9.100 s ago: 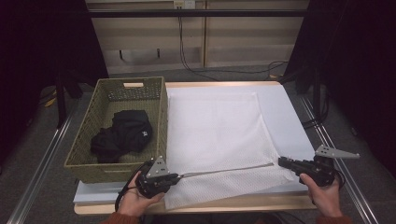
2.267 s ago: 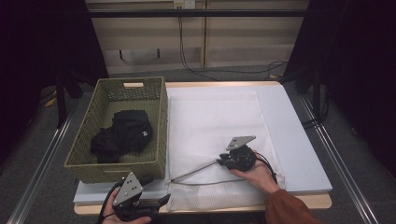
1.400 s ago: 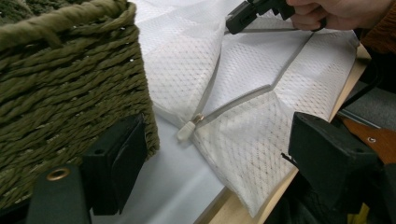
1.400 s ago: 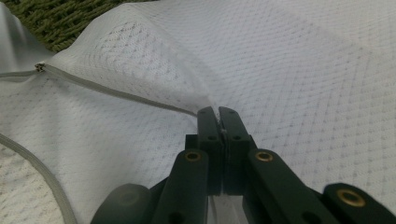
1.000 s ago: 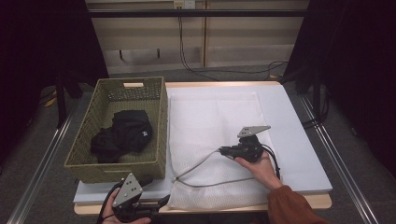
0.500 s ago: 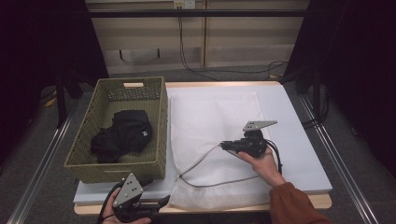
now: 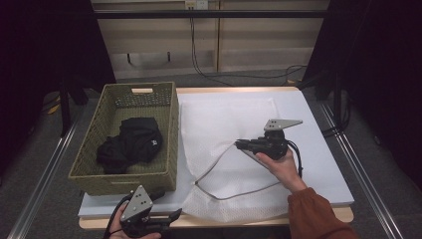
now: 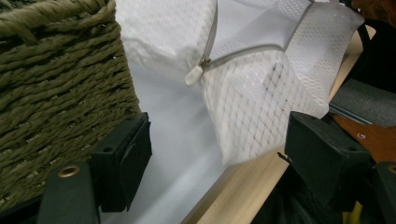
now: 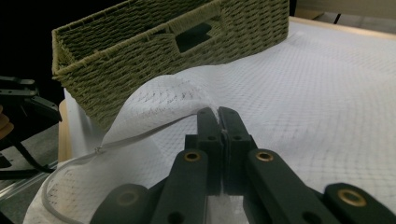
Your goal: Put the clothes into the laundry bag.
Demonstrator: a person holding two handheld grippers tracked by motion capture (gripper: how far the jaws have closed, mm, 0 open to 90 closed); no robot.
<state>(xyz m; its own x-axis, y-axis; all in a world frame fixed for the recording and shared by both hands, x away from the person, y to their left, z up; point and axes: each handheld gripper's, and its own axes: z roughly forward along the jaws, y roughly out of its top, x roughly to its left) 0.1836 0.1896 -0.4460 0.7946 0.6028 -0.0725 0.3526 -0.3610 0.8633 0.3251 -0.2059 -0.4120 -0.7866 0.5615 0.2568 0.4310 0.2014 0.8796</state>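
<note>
Dark room w/ cables on the back wall; pale wooden table (image 7: 219, 90) under a white sheet. One white mesh laundry bag (image 7: 234, 129) lies flat on it, zipper (image 7: 219, 196) undone along the near edge, pull (image 8: 194, 75) near the basket corner. Right gripper (image 7: 240, 145) is clamped tight on the bag's upper layer by the zip edge, lifting it over the bag's middle so the mouth gapes. Left gripper (image 7: 171, 217) sits low at the table's near edge, jaws spread wide, holding nothing.

To do this well, I'd judge: keep the lifted layer high and taut, pinch only the top layer, so the mouth stays wide for loading.

Count: one wicker basket (image 7: 124, 179) at left, one black garment bundle (image 7: 130, 144) inside, one bag, two grippers.
</note>
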